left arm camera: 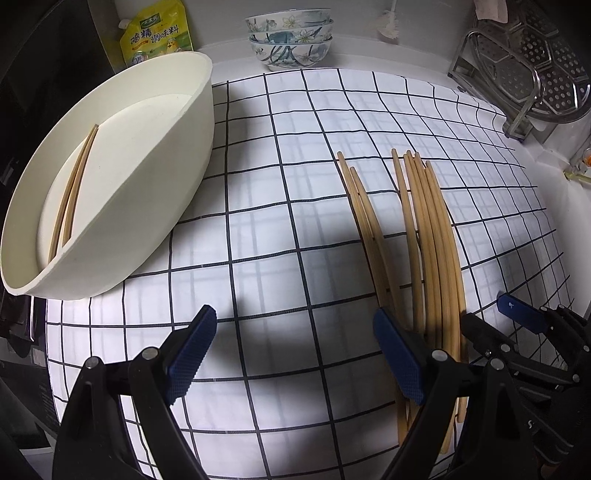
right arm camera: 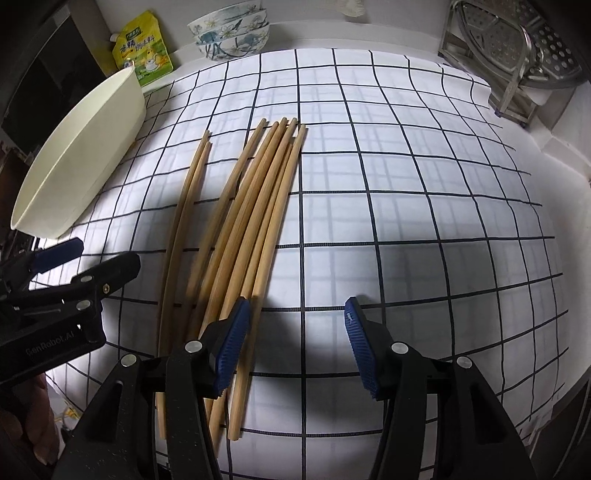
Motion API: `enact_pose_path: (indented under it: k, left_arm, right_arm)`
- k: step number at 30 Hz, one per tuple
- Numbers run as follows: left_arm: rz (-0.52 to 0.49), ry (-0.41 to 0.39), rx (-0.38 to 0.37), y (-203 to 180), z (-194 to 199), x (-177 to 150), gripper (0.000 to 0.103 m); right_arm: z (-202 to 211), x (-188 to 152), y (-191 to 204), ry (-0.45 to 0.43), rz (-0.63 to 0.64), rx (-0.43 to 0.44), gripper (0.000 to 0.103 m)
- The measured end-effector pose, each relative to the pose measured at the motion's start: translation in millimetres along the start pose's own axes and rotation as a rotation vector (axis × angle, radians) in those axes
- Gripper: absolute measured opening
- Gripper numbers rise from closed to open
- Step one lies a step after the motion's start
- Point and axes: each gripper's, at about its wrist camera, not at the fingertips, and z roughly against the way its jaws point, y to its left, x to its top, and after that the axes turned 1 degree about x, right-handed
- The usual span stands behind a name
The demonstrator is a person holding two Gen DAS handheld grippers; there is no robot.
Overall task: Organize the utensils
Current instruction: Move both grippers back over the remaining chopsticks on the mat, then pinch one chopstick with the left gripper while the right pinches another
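Note:
Several wooden chopsticks (left arm camera: 432,240) lie side by side on the checked cloth (left arm camera: 277,184), with a separate pair (left arm camera: 364,225) just left of them. Two more chopsticks (left arm camera: 72,192) rest inside the cream oval tub (left arm camera: 159,177) at the left. My left gripper (left arm camera: 295,354) hangs open over bare cloth, its right pad beside the loose pair. In the right wrist view my right gripper (right arm camera: 297,347) is open too, with only cloth between its jaws. Its left finger sits over the near ends of the chopstick bundle (right arm camera: 258,229). The tub (right arm camera: 81,158) is far left.
Stacked floral bowls (left arm camera: 290,38) and a yellow seasoning pouch (left arm camera: 157,33) stand behind the cloth. A metal rack with a perforated steamer plate (left arm camera: 528,70) fills the back right corner. The right gripper (left arm camera: 495,321) shows at the left view's right edge, close to the bundle.

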Motion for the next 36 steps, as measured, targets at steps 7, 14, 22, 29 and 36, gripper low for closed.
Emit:
enact_pose_path:
  k: [7, 14, 22, 29, 36]
  left_arm:
    - [-0.005, 0.007, -0.007, -4, -2, 0, 0.085]
    - [-0.017, 0.020, -0.013, -10, -7, -1, 0.085]
    - [-0.039, 0.030, -0.004, -16, -11, -1, 0.087]
    - [-0.067, 0.040, 0.021, -20, -14, -1, 0.091]
    - [-0.047, 0.051, 0.071, -13, -18, -1, 0.093]
  right_arm:
    - [0, 0, -10, -0.004, -0.019, -0.035, 0.052]
    - [4, -2, -32, -0.010, -0.062, -0.048, 0.052]
    - [4, 0, -34, -0.017, -0.057, -0.042, 0.052]
    - [3, 0, -34, -0.019, -0.060, -0.036, 0.052]
    - [3, 1, -33, -0.022, -0.054, -0.036, 0.052]
